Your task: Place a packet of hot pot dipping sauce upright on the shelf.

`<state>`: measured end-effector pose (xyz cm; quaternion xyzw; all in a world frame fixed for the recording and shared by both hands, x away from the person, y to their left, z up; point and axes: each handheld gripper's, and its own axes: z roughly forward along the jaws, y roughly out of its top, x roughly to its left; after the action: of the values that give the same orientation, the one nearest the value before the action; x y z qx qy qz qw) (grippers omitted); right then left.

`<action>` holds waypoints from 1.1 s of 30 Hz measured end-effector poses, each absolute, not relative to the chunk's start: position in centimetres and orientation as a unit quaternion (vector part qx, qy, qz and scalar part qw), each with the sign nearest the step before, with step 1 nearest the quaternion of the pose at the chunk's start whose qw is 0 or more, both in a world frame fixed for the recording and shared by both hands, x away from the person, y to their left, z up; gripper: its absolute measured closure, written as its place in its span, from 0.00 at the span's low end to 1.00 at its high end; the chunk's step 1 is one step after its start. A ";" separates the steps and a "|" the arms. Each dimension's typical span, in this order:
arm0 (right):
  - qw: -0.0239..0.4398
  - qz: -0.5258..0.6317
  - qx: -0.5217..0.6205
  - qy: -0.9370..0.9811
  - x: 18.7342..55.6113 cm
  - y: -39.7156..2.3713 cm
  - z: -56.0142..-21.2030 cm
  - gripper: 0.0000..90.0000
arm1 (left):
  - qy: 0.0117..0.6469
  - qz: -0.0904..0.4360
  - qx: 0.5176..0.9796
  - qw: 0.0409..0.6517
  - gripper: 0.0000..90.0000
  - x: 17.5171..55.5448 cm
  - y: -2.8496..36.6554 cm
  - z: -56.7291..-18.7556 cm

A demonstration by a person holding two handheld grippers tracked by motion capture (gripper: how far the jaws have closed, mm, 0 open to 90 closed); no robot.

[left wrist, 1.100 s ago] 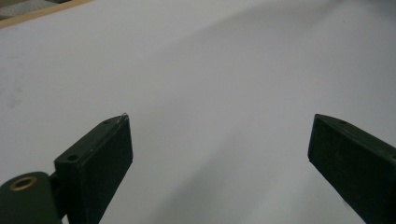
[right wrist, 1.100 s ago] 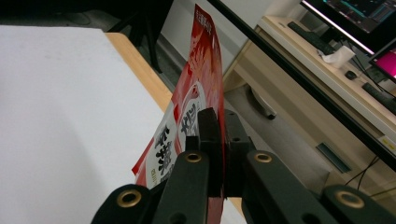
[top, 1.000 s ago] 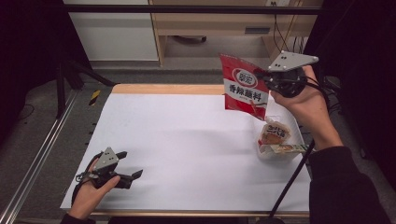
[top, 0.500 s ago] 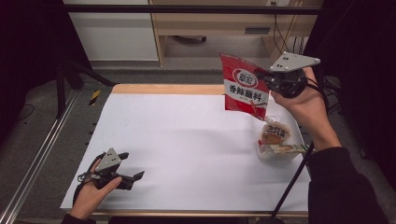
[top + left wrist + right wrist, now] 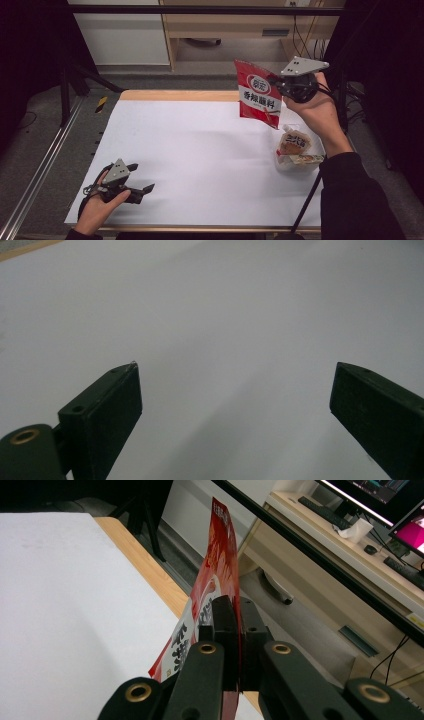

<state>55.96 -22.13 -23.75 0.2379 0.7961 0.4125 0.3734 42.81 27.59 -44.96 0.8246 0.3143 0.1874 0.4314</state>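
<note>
A red snack bag [image 5: 257,93] with white lettering hangs upright in the air above the table's far right side. My right gripper [image 5: 274,81] is shut on its right edge; in the right gripper view the two black jaws pinch the red bag [image 5: 212,580] edge-on, my right gripper [image 5: 235,611] closed flat on it. Near the front left corner, my left gripper [image 5: 141,177] rests low on the white sheet, held by a hand. In the left gripper view my left gripper [image 5: 235,390] stands open over bare white surface, nothing between its jaws.
Two wrapped food packets [image 5: 295,148] lie on the right side of the white table sheet [image 5: 190,150], under the right forearm. A thin black rod [image 5: 307,200] slants up at the front right. A wooden edge [image 5: 175,95] borders the far side.
The right hand with the red bag has moved a little down and toward the table's middle. The left gripper stays put.
</note>
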 end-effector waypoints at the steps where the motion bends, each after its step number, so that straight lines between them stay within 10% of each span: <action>1: 0.373 0.412 0.241 0.795 56.1 -22.5 -23.9 1.00 | 0.314 0.187 0.825 0.431 0.07 42.8 27.6 -45.0; 33: 0.371 0.412 0.345 0.757 55.2 -31.5 -27.4 1.00 | 0.302 0.182 0.835 0.422 0.07 42.7 26.9 -45.2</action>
<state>55.18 -31.46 -27.42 0.3454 0.7574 0.4120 0.3706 42.66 26.88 -45.17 0.8349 0.3024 0.1822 0.4223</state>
